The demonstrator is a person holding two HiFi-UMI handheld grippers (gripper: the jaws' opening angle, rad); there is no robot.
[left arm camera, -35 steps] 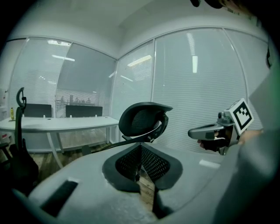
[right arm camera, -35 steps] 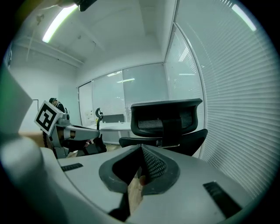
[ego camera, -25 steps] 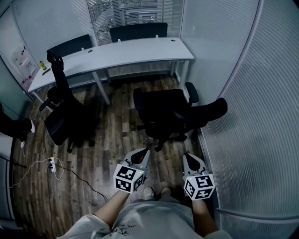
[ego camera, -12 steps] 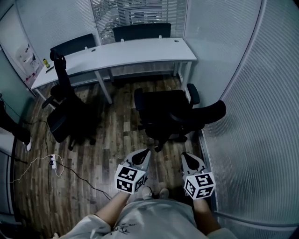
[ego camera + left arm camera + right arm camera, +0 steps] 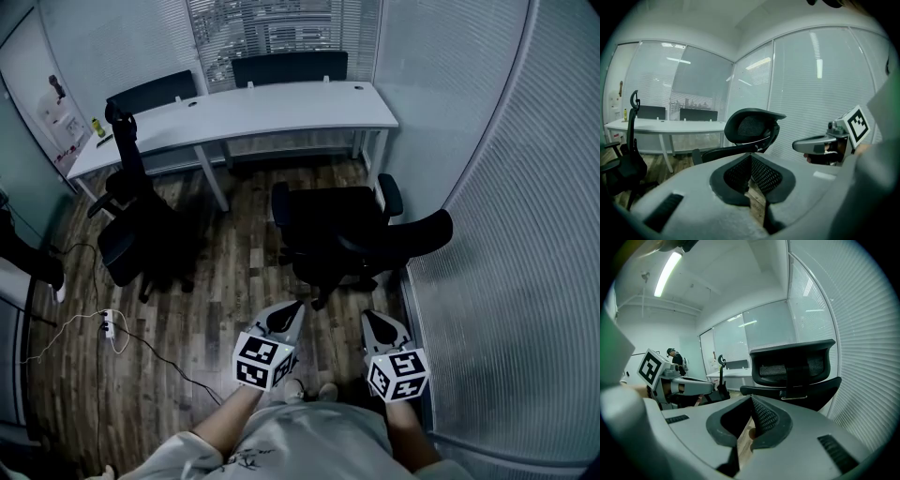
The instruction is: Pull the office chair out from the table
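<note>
A black office chair (image 5: pixel 337 230) stands on the wood floor, clear of the white table (image 5: pixel 244 111), with its mesh backrest (image 5: pixel 412 232) turned toward me and the right wall. My left gripper (image 5: pixel 294 307) hovers a short way in front of the chair's base, shut and empty. My right gripper (image 5: pixel 373 319) floats beside it, also shut and empty, just short of the backrest. In the left gripper view, the chair (image 5: pixel 751 127) is ahead and the right gripper (image 5: pixel 818 143) is to the right. The right gripper view faces the backrest (image 5: pixel 794 367), with the left gripper (image 5: pixel 689 386) at left.
A second black chair (image 5: pixel 131 225) stands at the table's left end. Two more chairs (image 5: pixel 289 66) sit behind the table. A power strip with cables (image 5: pixel 108 326) lies on the floor at left. A ribbed glass wall (image 5: pixel 506 244) runs close along the right. A person's leg (image 5: pixel 28 258) shows at the left edge.
The head view has shifted slightly. Both grippers stay shut and hardly move, and the chair stands where it was. The person's leg at the left edge has shifted.
</note>
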